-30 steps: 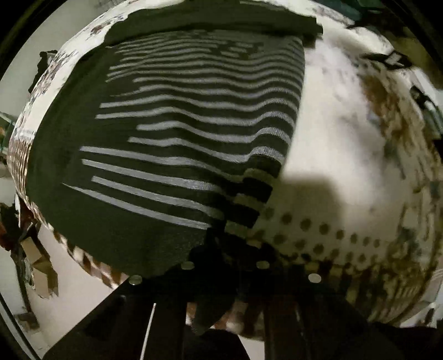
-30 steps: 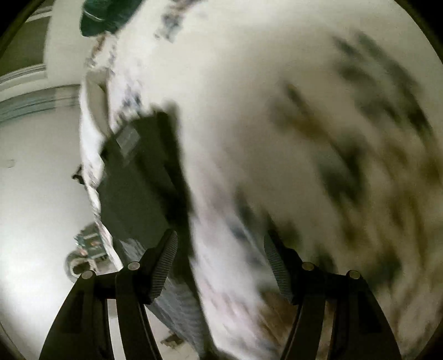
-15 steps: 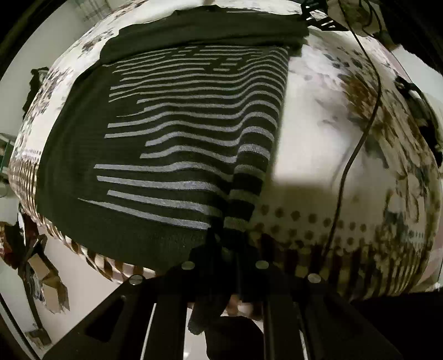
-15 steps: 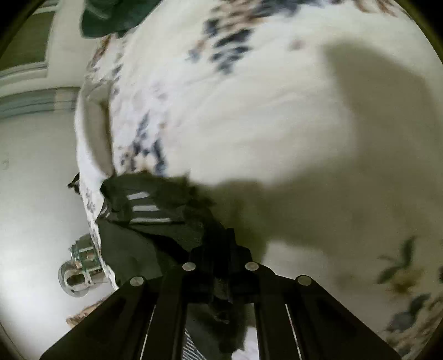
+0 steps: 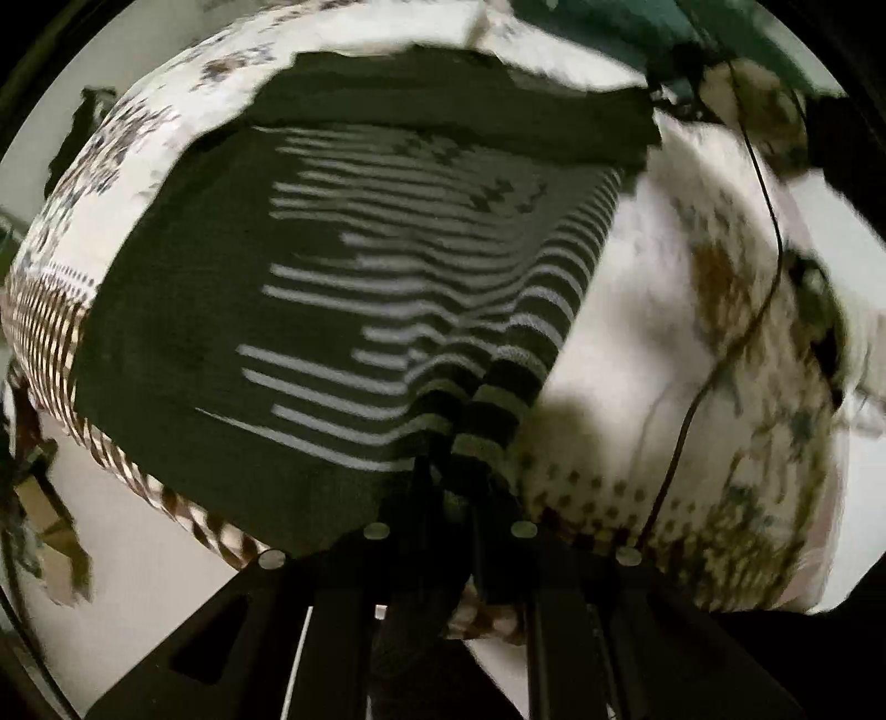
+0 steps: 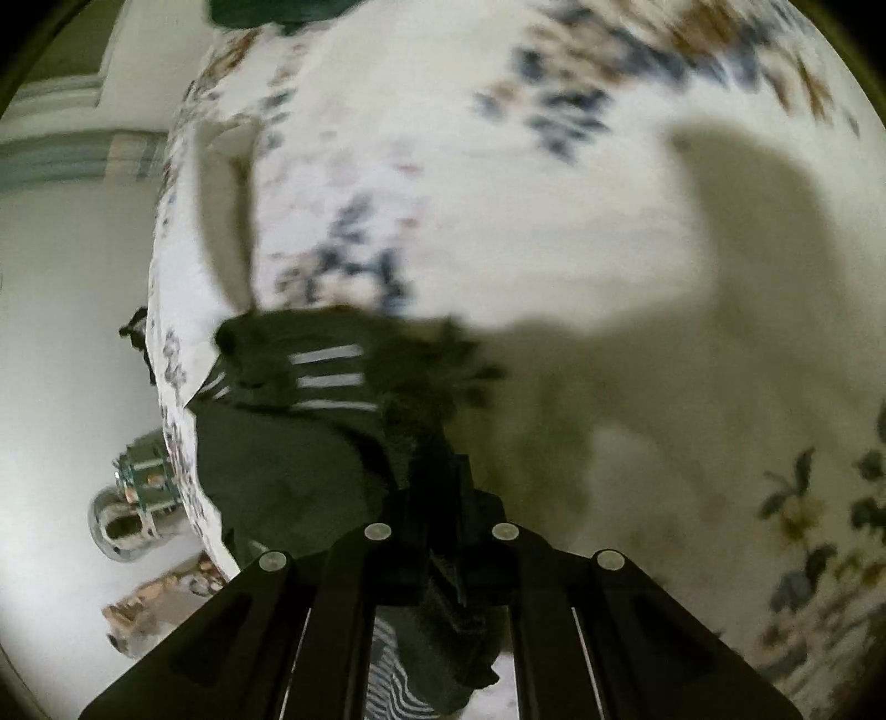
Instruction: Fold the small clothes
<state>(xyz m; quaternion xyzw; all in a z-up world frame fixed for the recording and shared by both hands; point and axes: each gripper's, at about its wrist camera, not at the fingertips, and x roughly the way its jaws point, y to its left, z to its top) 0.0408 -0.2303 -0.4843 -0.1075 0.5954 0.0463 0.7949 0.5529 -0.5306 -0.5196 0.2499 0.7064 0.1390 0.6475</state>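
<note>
A dark green garment with pale stripes [image 5: 354, 310] lies spread on a floral bedspread [image 5: 664, 310]. My left gripper [image 5: 451, 498] is shut on the garment's near striped corner, and the cloth rises in a ridge toward the jaws. In the right wrist view the same dark garment [image 6: 288, 459] bunches up at the bed's left edge. My right gripper [image 6: 437, 498] is shut on a fold of it, with cloth hanging below the jaws.
A thin black cable [image 5: 758, 310] runs across the bedspread right of the garment. A teal cloth [image 5: 609, 22] lies at the far end of the bed. The pale floor [image 6: 66, 343] shows past the bed's left edge, with a small metal object [image 6: 133, 498] on it.
My right gripper went from open over the bedspread to shut on the garment's edge. My left gripper has lifted its corner, pulling the striped cloth up into a ridge.
</note>
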